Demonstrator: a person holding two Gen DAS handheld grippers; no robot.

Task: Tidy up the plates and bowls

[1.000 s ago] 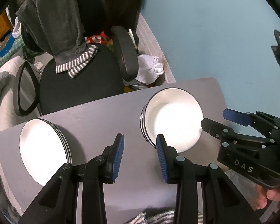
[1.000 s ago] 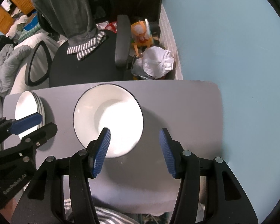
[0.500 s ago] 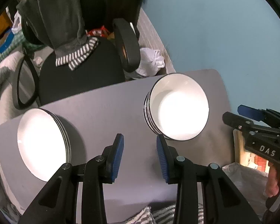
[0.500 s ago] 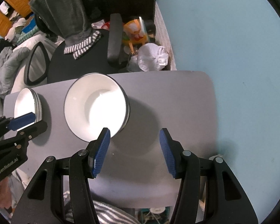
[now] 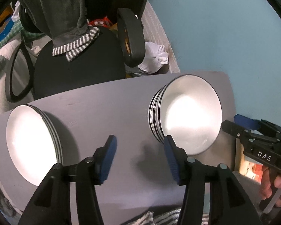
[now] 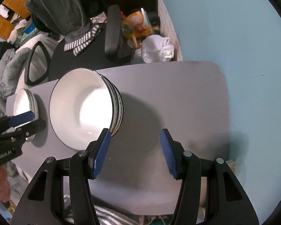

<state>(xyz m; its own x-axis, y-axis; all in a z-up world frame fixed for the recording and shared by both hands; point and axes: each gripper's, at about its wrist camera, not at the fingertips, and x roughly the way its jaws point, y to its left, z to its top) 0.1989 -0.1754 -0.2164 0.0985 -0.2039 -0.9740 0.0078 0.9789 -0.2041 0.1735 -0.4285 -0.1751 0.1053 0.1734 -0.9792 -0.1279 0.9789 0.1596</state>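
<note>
A stack of white bowls (image 5: 189,116) with dark rims stands right of middle on the grey table (image 5: 106,105). A stack of white plates (image 5: 31,142) sits at the table's left end. My left gripper (image 5: 139,155) points down over bare tabletop between the two stacks; its jaws are opening and nothing is between them. In the right wrist view, my right gripper (image 6: 135,150) hangs open and empty over the table just right of the bowls (image 6: 84,108). The plates (image 6: 22,103) lie far left, partly behind the left gripper (image 6: 26,121).
A black office chair (image 5: 80,69) draped with dark clothing stands behind the table. A white bag (image 5: 155,58) lies beside it on the floor. A blue wall (image 5: 224,28) runs along the right. Striped cloth (image 5: 159,217) lies at the table's near edge.
Both grippers have sunk closer to the table. My left jaws have spread wider. The right gripper has shifted rightward, off the bowls. The stacks have not moved.
</note>
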